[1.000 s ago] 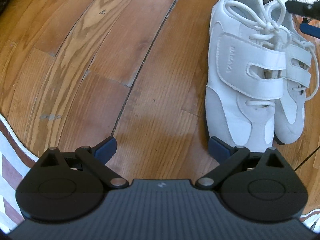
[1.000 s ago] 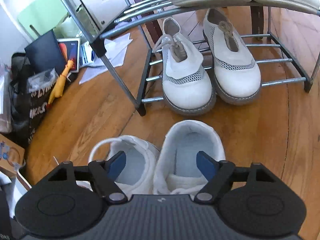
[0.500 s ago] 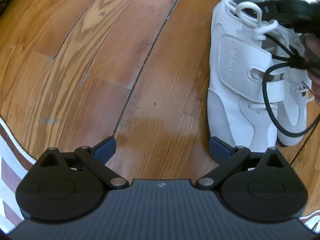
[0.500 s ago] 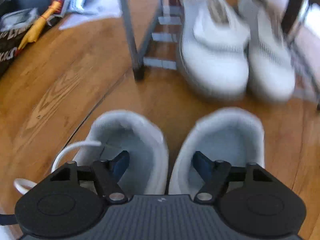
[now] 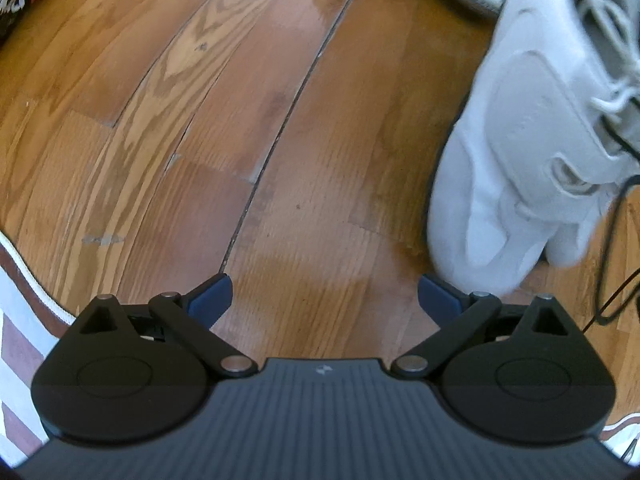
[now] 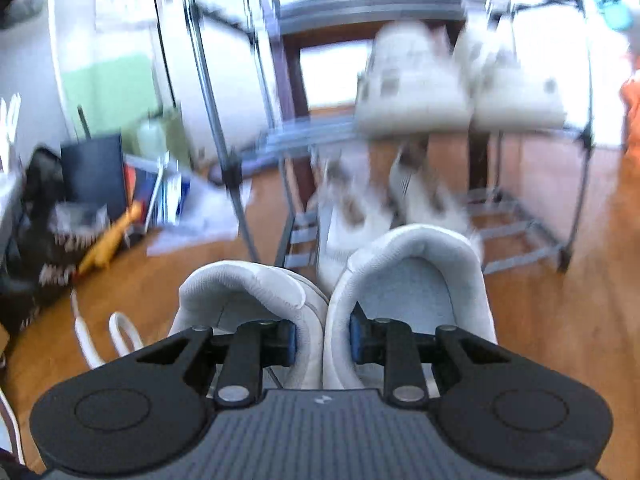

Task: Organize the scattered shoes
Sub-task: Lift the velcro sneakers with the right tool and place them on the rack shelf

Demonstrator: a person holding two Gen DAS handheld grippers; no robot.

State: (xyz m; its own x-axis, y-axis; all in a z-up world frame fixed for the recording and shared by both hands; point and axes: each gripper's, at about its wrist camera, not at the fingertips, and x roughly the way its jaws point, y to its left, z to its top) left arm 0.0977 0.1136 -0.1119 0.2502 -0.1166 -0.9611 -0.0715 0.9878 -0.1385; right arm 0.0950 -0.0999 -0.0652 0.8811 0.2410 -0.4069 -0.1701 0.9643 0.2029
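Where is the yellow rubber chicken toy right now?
In the right wrist view, the yellow rubber chicken lies on the wooden floor at the left, beside a black bag and left of the metal shoe rack.

Left wrist view: looks steeply down past the left tongs [image 5: 322, 298] at the wooden floor [image 5: 256, 128], close up; white sneakers [image 5: 520, 152] at 2 o'clock, rug edge [image 5: 16, 280] at 8 o'clock. Right wrist view: faces nearly level, tilted slightly down, past the right tongs [image 6: 322, 338] toward a metal shoe rack [image 6: 532, 240] at 12 to 1 o'clock, blurred. Heel openings sit right at the lens. Shared by both views: the white sneakers [image 6: 416, 276] and floor [image 6: 560, 320].
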